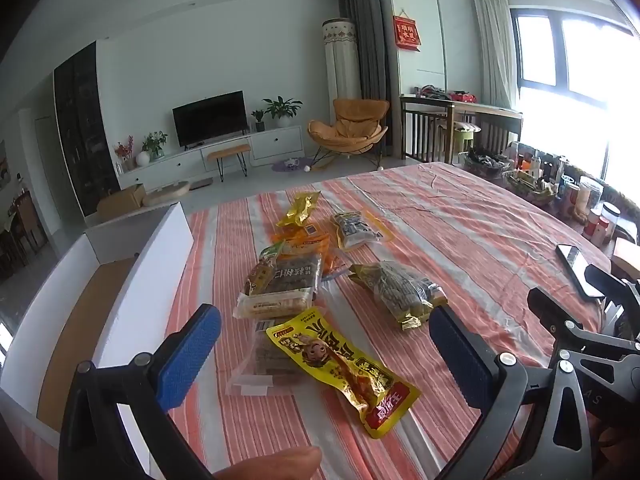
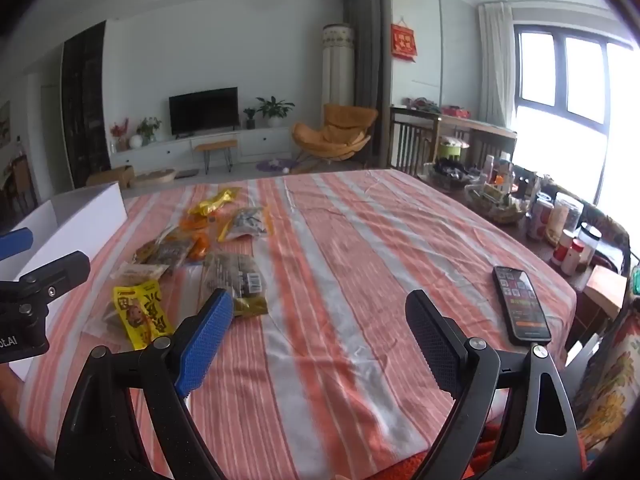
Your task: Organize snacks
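Several snack packets lie on the striped tablecloth (image 1: 460, 216). Nearest is a yellow packet with a cartoon figure (image 1: 344, 364), lying partly over a clear packet (image 1: 260, 360). Beyond them sit a dark cake packet (image 1: 280, 284), a gold-green seed bag (image 1: 400, 288), a grey-white packet (image 1: 356, 228) and a gold foil packet (image 1: 300, 208). My left gripper (image 1: 324, 352) is open above the yellow packet, touching nothing. My right gripper (image 2: 320, 328) is open over bare cloth, with the yellow packet (image 2: 140, 312) and seed bag (image 2: 240, 276) to its left. A white cardboard box (image 1: 120, 280) stands open at the left.
A black phone (image 2: 520, 304) lies near the table's right edge. Baskets, jars and bottles (image 2: 560, 220) crowd a side surface at the right. The other gripper's frame (image 1: 592, 320) shows at the right of the left wrist view. A thumb (image 1: 272, 464) shows at the bottom.
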Action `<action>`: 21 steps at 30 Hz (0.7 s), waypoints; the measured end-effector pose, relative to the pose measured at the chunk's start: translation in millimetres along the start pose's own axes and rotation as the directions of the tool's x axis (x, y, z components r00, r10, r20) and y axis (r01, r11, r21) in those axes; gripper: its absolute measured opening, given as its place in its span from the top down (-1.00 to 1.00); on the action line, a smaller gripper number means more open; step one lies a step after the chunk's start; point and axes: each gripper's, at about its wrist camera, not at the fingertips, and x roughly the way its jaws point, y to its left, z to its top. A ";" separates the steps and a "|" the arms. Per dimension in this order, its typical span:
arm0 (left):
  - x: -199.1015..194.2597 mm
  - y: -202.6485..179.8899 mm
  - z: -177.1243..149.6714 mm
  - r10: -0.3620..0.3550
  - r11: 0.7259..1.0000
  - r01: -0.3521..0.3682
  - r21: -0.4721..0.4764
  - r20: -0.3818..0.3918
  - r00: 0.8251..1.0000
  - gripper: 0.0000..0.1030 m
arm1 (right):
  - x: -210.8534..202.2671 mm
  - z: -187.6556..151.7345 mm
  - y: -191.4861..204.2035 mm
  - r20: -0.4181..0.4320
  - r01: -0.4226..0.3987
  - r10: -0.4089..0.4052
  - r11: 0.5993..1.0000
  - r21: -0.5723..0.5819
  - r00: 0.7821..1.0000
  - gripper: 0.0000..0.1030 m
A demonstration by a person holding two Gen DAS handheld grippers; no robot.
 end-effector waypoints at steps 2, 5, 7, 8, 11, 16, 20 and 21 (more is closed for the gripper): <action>0.8 -0.7 -0.5 0.002 1.000 -0.002 0.002 -0.010 1.000 -0.99 | 0.1 -0.4 1.1 0.004 0.007 -0.007 1.000 -0.008 1.000 -0.75; 0.6 -2.6 0.5 0.007 1.000 -0.007 -0.002 -0.023 1.000 -0.99 | 0.2 -1.0 2.3 0.005 0.009 -0.009 1.000 -0.012 1.000 -0.75; -1.0 -4.4 2.0 0.011 1.000 -0.012 -0.005 -0.028 1.000 -0.99 | 0.2 -1.6 3.1 0.005 0.010 -0.010 1.000 -0.017 1.000 -0.75; 2.1 1.7 -1.8 0.010 1.000 -0.010 -0.014 -0.031 0.999 -0.99 | 0.0 -2.1 3.4 0.005 0.011 -0.011 1.000 -0.019 1.000 -0.75; 7.1 8.7 -8.6 0.007 0.999 -0.009 -0.034 -0.038 0.999 -1.00 | 2.1 -3.9 6.4 -0.002 0.008 -0.008 1.000 -0.021 1.000 -0.75; 10.1 8.6 -10.8 0.008 0.999 -0.010 -0.038 -0.050 0.999 -0.99 | 1.3 -5.9 5.9 0.002 0.013 -0.013 0.999 -0.039 1.000 -0.75; 12.4 5.8 -11.3 0.009 0.999 -0.011 -0.033 -0.055 0.998 -0.99 | 0.4 -6.9 6.9 0.008 0.015 -0.015 0.999 -0.049 1.000 -0.75; 12.8 5.4 -11.6 0.008 0.999 -0.010 -0.033 -0.056 0.998 -0.99 | 0.9 -7.7 6.6 0.007 0.015 -0.015 0.999 -0.051 1.000 -0.75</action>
